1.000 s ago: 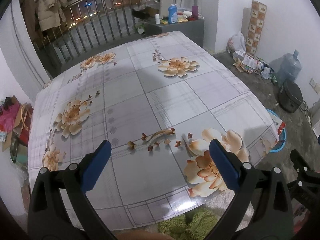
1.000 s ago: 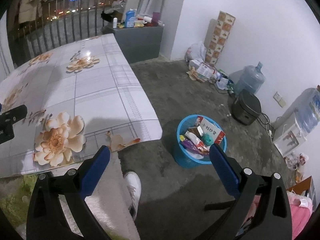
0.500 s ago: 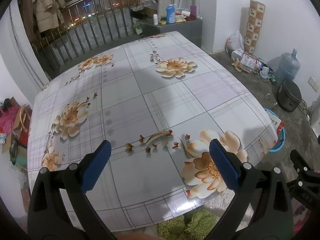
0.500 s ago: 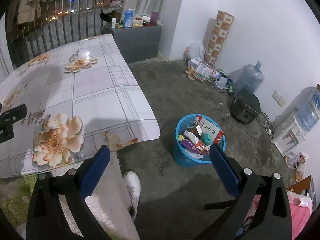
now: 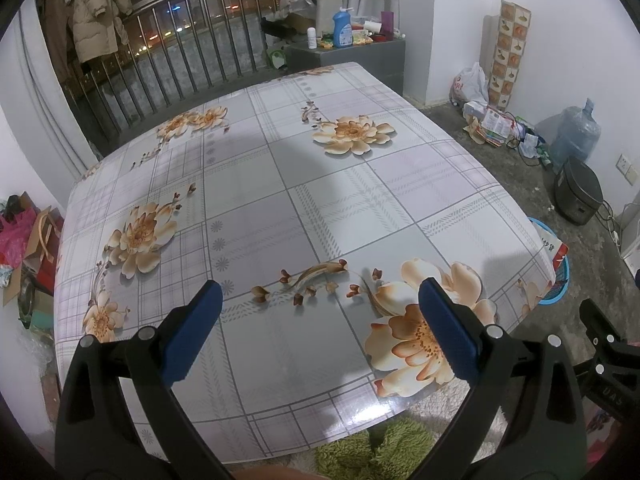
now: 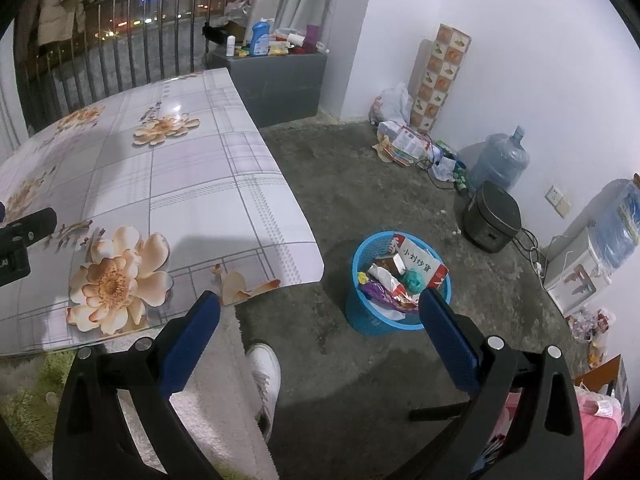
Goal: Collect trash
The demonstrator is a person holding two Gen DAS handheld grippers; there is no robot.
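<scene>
A: Blue-padded and black-framed, the left gripper point(image 5: 318, 326) hangs over the near edge of the glossy flower-printed table point(image 5: 280, 184), fingers spread wide, nothing between them.

B: And the round blue plastic trash basket point(image 5: 554, 268)?

A: Just a sliver, peeking past the table's right corner, down on the grey concrete floor point(image 5: 520, 176).

B: Over to the right wrist view.

A: The right gripper point(image 6: 319, 326) is off the table's right side, above the floor, fingers parted and empty. The basket point(image 6: 374, 320) stands just beyond the table's corner, stuffed with wrappers and a red-and-white carton point(image 6: 420, 266). A white shoe point(image 6: 264, 376) sits below the table's edge.
</scene>
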